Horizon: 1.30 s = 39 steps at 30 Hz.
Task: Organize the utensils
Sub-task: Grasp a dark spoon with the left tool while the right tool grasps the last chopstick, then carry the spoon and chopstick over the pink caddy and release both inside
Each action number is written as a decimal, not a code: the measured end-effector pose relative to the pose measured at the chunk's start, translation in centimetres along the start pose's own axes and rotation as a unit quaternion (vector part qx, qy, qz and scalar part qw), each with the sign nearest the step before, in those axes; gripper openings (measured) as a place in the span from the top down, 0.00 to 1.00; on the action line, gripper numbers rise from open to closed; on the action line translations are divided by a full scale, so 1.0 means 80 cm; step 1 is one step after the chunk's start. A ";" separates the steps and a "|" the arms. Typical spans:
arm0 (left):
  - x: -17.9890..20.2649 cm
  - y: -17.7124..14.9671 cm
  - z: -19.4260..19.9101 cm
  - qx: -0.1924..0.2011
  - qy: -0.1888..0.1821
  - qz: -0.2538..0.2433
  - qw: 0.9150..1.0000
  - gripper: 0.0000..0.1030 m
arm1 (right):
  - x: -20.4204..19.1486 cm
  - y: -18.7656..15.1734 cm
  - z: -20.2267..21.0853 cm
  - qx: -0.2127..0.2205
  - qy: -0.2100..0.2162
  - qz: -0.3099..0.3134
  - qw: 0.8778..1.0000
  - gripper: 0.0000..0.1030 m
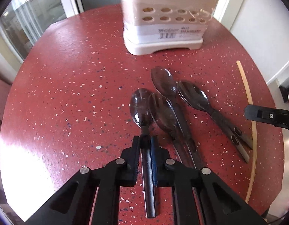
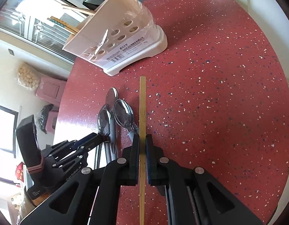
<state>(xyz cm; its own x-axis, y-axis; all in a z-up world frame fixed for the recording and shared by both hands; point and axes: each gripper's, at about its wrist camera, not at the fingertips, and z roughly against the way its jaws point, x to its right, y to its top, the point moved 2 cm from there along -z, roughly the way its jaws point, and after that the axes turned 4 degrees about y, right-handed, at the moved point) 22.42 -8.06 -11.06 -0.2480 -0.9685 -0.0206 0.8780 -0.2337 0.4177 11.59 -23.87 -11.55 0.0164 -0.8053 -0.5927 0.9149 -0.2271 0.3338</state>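
My left gripper [image 1: 146,144] is shut on the handle of a steel spoon [image 1: 140,106] that lies on the red speckled table [image 1: 69,84]. To the right of it lie three more spoons [image 1: 164,83], overlapping one another. My right gripper [image 2: 142,144] is shut on a long wooden chopstick [image 2: 142,103], which points toward the white utensil holder [image 2: 121,37]. In the left wrist view the same chopstick [image 1: 247,97] curves along the table's right side, and one right finger [image 1: 266,115] reaches in beside it. The left gripper [image 2: 99,139] shows beside the spoons [image 2: 123,115] in the right wrist view.
The utensil holder [image 1: 167,18] stands at the table's far side and several chopsticks [image 2: 76,11] stick out of it. The round table's edge [image 2: 63,97] drops off on the left near a pink bin [image 2: 48,90]. Bare tabletop [image 2: 219,93] spreads to the right.
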 end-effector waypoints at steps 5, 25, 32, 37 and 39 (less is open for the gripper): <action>-0.014 -0.021 0.029 0.051 -0.016 0.035 0.998 0.60 | -0.001 -0.004 0.012 0.008 0.004 0.014 1.000 0.94; -0.046 0.001 0.183 0.260 -0.047 0.105 0.959 0.60 | -0.057 0.020 0.092 0.112 -0.016 0.104 0.988 0.94; -0.062 0.066 0.210 0.306 -0.066 0.128 0.941 0.60 | -0.097 0.078 0.126 0.167 -0.012 0.131 0.977 0.94; -0.068 0.125 0.203 0.336 -0.080 0.140 0.928 0.60 | -0.130 0.132 0.147 0.214 0.001 0.148 0.966 0.94; -0.069 0.142 0.198 0.348 -0.079 0.142 0.923 0.60 | -0.143 0.153 0.153 0.232 0.006 0.158 0.960 0.94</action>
<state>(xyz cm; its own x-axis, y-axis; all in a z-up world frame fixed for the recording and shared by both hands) 27.30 -4.00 8.18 -0.1532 -0.9446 0.2902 0.4556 0.1931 0.8690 17.70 -24.15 8.31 0.2709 -0.8687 -0.4147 0.5845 -0.1938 0.7879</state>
